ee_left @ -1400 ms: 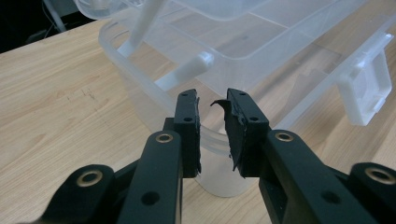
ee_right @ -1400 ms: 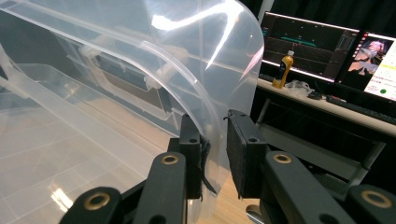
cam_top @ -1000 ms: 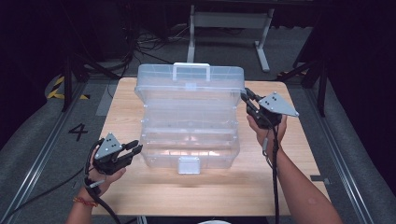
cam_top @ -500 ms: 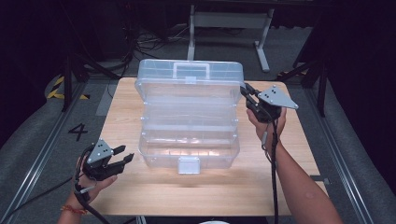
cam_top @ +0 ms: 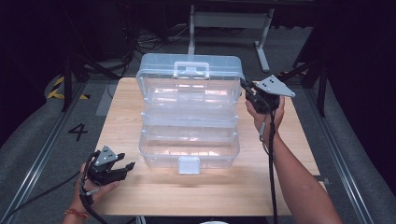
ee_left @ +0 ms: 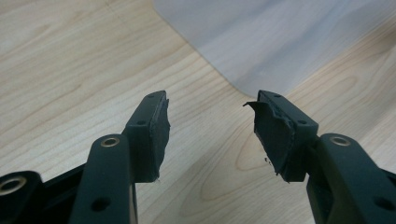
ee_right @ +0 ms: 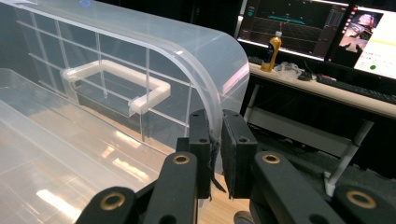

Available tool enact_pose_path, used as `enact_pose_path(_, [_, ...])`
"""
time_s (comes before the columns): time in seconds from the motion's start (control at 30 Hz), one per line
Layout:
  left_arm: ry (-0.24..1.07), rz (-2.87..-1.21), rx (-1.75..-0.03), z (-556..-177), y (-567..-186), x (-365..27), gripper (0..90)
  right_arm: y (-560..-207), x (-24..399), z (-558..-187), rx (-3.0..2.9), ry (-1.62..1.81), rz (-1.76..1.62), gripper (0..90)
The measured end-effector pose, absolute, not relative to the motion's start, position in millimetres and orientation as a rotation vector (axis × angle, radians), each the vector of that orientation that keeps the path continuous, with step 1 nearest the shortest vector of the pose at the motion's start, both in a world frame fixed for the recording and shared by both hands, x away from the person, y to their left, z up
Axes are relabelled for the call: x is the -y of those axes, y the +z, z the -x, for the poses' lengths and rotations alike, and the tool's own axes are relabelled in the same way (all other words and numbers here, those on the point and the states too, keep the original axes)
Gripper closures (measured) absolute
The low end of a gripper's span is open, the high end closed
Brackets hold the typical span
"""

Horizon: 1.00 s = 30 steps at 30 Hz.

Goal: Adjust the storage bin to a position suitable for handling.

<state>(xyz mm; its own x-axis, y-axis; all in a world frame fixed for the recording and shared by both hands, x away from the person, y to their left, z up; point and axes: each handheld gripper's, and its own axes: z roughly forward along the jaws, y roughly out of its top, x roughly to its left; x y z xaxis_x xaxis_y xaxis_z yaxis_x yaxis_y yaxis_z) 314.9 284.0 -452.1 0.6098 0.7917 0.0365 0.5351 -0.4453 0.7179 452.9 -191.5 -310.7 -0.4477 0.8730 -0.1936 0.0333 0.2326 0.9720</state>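
Observation:
A clear plastic tiered box (cam_top: 189,140) stands in the middle of the wooden table (cam_top: 126,107), its lid (cam_top: 189,70) swung up at the back. My right gripper (cam_top: 246,87) is at the lid's right edge. In the right gripper view its jaws (ee_right: 215,122) are shut on the lid's curved rim (ee_right: 205,60), and the white handle (ee_right: 116,84) shows through the plastic. My left gripper (cam_top: 125,168) hovers low over the table's front left, beside the box's front corner. Its jaws (ee_left: 210,100) have just been opening and have nothing between them.
A white latch (cam_top: 189,164) sits on the box's front wall. Floor rails run along both sides of the table, and a metal stand (cam_top: 229,21) is behind it. A desk with monitors and a bottle (ee_right: 272,51) lies beyond the lid.
My left hand has dropped toward the table's front left, away from the box's side, and its jaws have spread apart. The right gripper keeps its hold on the lid.

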Motion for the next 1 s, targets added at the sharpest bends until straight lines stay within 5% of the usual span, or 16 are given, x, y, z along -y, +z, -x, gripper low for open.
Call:
enact_pose_path(0.33, [0.466,-2.171,-1.027,-318,-459,-281,43.9,-306,188,-469,-1.701,1.305,-0.900,84.5])
enact_pose_path(1.0, [0.390,-2.169,-1.095,-318,-478,-285,23.8,-300,192,-494,-1.777,1.307,-0.910,83.6])
